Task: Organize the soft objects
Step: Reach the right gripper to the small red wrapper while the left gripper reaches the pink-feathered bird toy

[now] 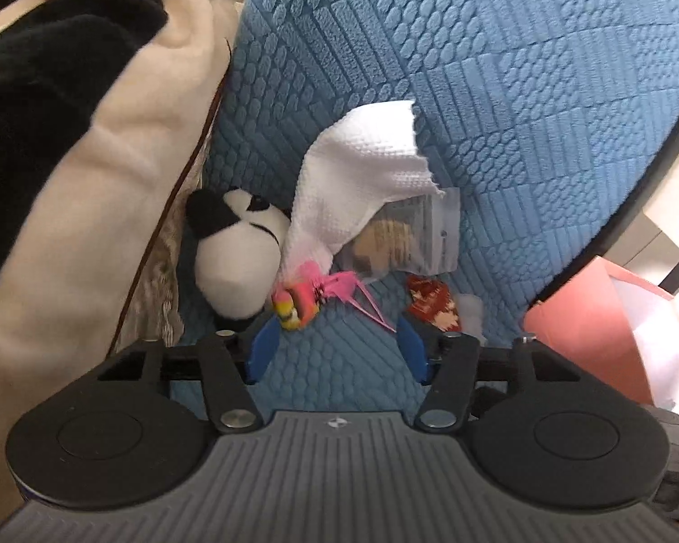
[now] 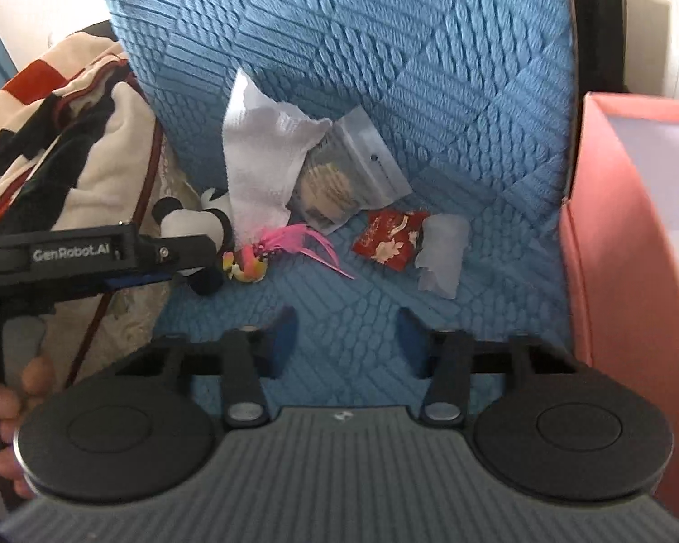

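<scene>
On the blue quilted cushion [image 1: 475,90] lies a small panda plush [image 1: 235,249], and beside it a pink feather toy [image 1: 308,298] with a yellow-orange striped end. My left gripper [image 1: 337,344] is open just short of the toy, whose striped end sits at the left fingertip. Nothing is pressed between the pads. In the right wrist view the panda [image 2: 185,221] and feather toy [image 2: 285,244] lie left of centre, with the left gripper [image 2: 203,262] reaching in beside them. My right gripper [image 2: 346,330] is open over bare cushion, short of a red wrapper [image 2: 389,235].
A white paper towel [image 1: 362,181] drapes over a clear bag [image 1: 412,235] behind the toys. A crumpled clear scrap [image 2: 443,249] lies by the wrapper. A cream and black blanket [image 1: 90,181] is heaped on the left. A pink box [image 2: 633,271] stands on the right.
</scene>
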### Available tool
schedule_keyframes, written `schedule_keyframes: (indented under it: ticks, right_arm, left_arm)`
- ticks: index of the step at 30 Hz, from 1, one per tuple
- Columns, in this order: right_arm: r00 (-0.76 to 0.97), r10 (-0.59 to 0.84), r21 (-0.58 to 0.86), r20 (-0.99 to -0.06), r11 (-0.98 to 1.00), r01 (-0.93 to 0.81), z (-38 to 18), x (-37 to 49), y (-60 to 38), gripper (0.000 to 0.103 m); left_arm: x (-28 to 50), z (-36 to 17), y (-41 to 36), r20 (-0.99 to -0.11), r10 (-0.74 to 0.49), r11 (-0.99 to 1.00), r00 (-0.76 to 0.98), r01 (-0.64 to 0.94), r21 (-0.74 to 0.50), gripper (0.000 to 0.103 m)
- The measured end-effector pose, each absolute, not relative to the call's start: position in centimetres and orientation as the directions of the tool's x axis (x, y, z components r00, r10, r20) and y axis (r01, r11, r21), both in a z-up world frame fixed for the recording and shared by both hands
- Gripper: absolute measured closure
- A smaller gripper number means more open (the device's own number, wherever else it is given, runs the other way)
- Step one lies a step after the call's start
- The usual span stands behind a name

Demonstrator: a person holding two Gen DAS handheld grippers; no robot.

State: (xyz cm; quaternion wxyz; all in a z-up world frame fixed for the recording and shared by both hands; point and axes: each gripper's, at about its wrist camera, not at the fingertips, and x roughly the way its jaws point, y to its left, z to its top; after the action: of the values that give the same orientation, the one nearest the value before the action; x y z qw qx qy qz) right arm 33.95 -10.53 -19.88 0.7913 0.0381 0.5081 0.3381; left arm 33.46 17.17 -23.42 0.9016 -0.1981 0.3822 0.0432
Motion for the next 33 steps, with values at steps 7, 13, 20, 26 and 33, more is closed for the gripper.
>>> schedule_keyframes:
  ticks: [7,13,20,26,33]
  right_arm:
    - [0.244,0.612,0.452,-0.752,0.748,-0.486,-21.0,36.0,-9.5,0.059]
    - [0.263,0.584,0.424,-0.768,0.772,-0.474,-22.7,38.4,-8.3,0.059]
    - [0.254,0.57,0.42,-0.781,0.781,-0.462,-24.3,40.8,-7.6,0.058]
    - [0.223,0.565,0.395,-0.794,0.759,-0.517,-25.3,41.3,-6.3,0.054]
    - [0.229,0.53,0.341,-0.816,0.762,-0.55,-26.2,41.0,-5.1,0.054]
  left_arm:
    - [36.9,-25.0,19.4,-0.738,-0.09,0.907,0.668,-0.251,-0.338,0.05]
    - [38.6,-25.9,18.5,-0.744,-0.131,0.929,0.655,-0.181,-0.322,0.05]
    - [40.3,-26.9,15.4,-0.772,-0.043,0.99,0.634,-0.075,-0.117,0.049]
    - [41.0,-28.1,13.7,-0.783,0.041,0.999,0.621,0.001,0.053,0.044]
    - [41.5,-29.7,12.7,-0.79,0.145,0.981,0.596,0.02,0.195,0.041]
